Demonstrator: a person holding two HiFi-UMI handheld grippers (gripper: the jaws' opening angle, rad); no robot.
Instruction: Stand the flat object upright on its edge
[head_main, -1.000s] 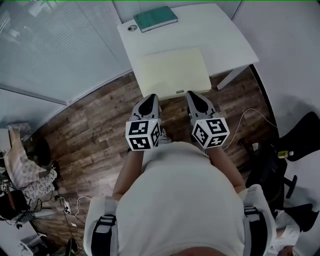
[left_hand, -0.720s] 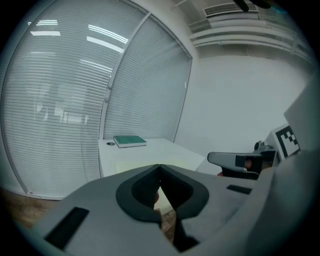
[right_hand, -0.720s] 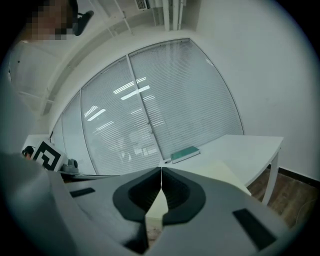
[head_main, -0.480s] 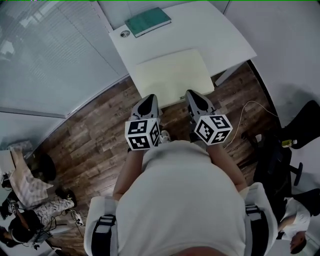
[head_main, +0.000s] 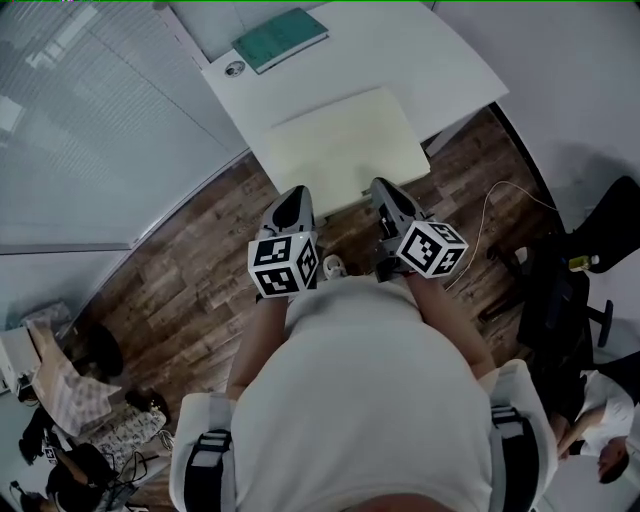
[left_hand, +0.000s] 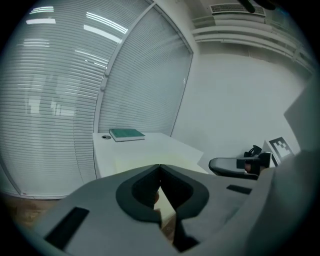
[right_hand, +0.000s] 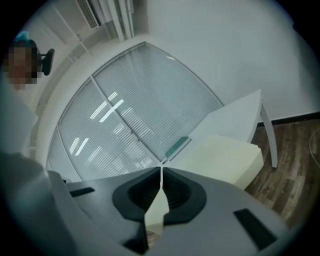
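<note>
A flat green book (head_main: 280, 38) lies at the far end of the white table (head_main: 420, 60); it also shows in the left gripper view (left_hand: 127, 134) and the right gripper view (right_hand: 177, 146). A pale yellow pad (head_main: 345, 150) covers the table's near part. My left gripper (head_main: 293, 203) and right gripper (head_main: 386, 193) hang side by side over the wooden floor, just short of the table's near edge. Both are shut with nothing between the jaws, as their own views show (left_hand: 160, 166) (right_hand: 162, 168). The book is far from both.
A small round grommet (head_main: 234, 69) sits left of the book. A glass wall with blinds (head_main: 90, 120) runs along the left. Right of the table are a dark office chair (head_main: 590, 260), a floor cable (head_main: 492, 215) and a seated person (head_main: 600, 420). Clutter lies at bottom left (head_main: 70, 400).
The head view has swung, so the table and book sit further left and up in the picture. Both grippers stay shut and close together; the right marker cube has turned slightly.
</note>
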